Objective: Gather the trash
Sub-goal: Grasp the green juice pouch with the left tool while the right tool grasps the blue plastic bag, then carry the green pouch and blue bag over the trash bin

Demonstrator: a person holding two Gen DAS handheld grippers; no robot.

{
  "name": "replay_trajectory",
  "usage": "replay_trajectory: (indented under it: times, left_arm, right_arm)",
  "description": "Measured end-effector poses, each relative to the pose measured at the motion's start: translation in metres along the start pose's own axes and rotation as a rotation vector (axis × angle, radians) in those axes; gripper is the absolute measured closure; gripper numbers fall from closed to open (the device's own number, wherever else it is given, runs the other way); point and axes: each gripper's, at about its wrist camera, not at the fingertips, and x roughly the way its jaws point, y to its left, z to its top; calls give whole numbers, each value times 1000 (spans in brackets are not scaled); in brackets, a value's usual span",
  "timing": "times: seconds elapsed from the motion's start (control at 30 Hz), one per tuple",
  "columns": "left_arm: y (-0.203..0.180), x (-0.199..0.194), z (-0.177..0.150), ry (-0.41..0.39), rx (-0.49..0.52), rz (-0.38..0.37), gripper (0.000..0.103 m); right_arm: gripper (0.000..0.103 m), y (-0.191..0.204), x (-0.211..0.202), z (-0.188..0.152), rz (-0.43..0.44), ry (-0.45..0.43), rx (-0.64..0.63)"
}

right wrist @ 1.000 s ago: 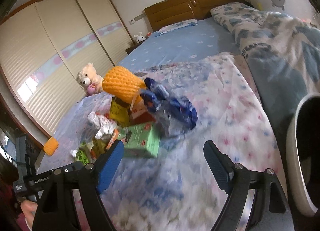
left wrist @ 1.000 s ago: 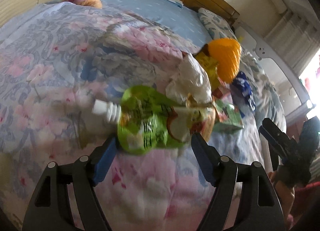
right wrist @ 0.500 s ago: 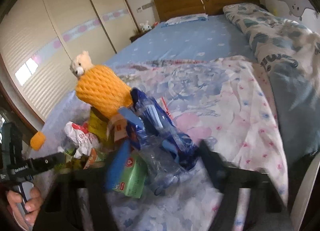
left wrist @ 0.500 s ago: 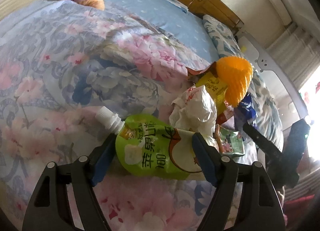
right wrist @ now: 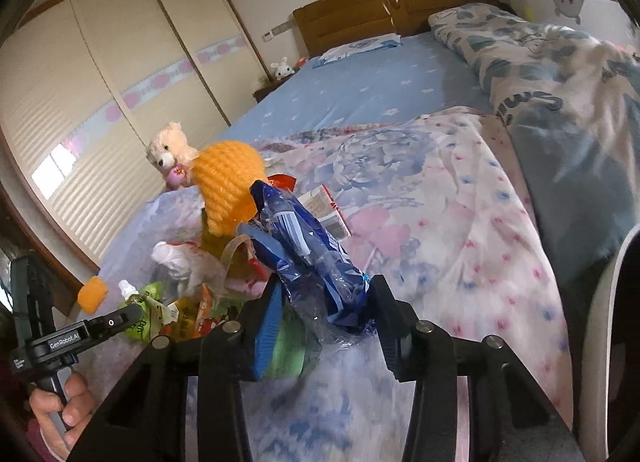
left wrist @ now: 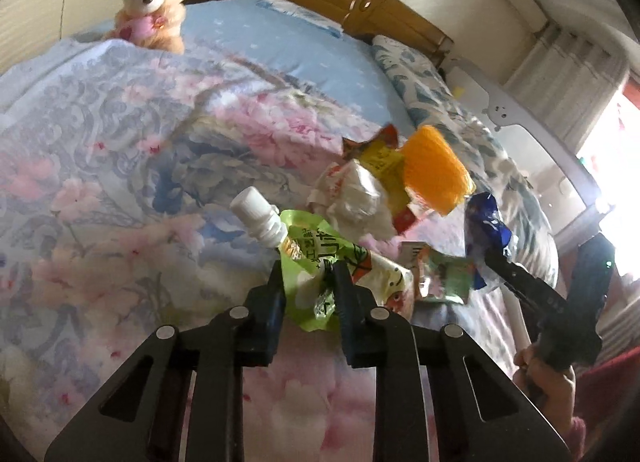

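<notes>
Covering the bed (right wrist: 372, 97), a floral quilt (left wrist: 120, 181) bears trash.

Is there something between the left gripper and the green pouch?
Nothing visible. The left gripper already pinches the green pouch; its jaws have just closed on it. The crumpled white wrapper lies behind.

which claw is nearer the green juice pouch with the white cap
Left. The left claw is pinched on the green pouch itself; the right claw is off beside it, around the blue wrapper.
</notes>
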Motion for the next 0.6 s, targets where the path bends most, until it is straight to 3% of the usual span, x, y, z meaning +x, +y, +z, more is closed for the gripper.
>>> replay_trajectory:
  times: [0.37, 0.6]
  left_arm:
    - [-17, -33, -5, -37, 37, -83, 83]
    - [-55, -29, -20, 1, 113, -141, 83]
  right_arm:
    - [59, -7, -45, -25, -20, -46, 50]
    - [59, -16, -68, -40, -41, -60, 71]
